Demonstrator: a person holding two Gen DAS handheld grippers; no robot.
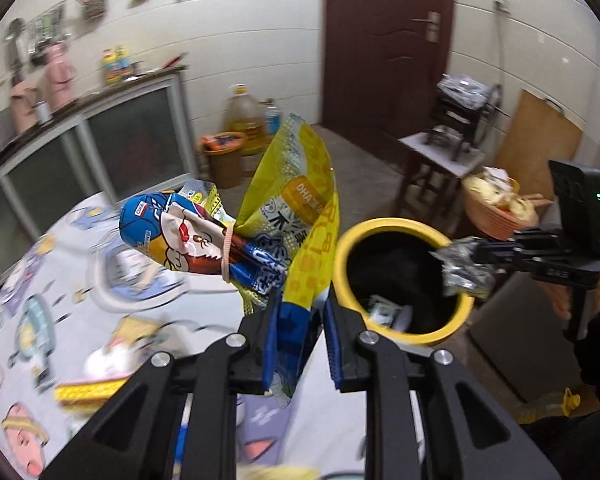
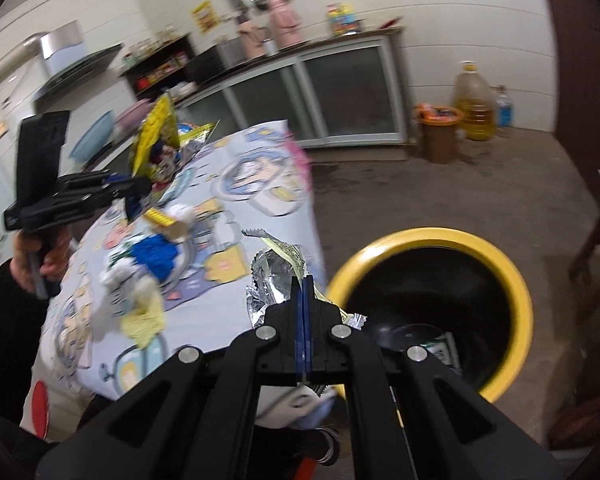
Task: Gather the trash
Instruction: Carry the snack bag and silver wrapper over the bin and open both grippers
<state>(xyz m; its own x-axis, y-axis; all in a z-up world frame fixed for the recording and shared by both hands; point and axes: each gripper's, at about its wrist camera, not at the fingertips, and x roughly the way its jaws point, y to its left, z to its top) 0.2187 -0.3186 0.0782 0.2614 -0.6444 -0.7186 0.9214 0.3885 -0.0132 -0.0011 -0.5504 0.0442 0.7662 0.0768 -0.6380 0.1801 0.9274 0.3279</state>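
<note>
We found the left gripper clamped on a bundle of snack wrappers above the table's cartoon-print cloth. The right gripper pinched a crumpled foil wrapper beside the yellow-rimmed bin.

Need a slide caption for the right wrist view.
Right gripper shut on a crumpled foil wrapper, beside the yellow-rimmed bin at the table edge.
</note>
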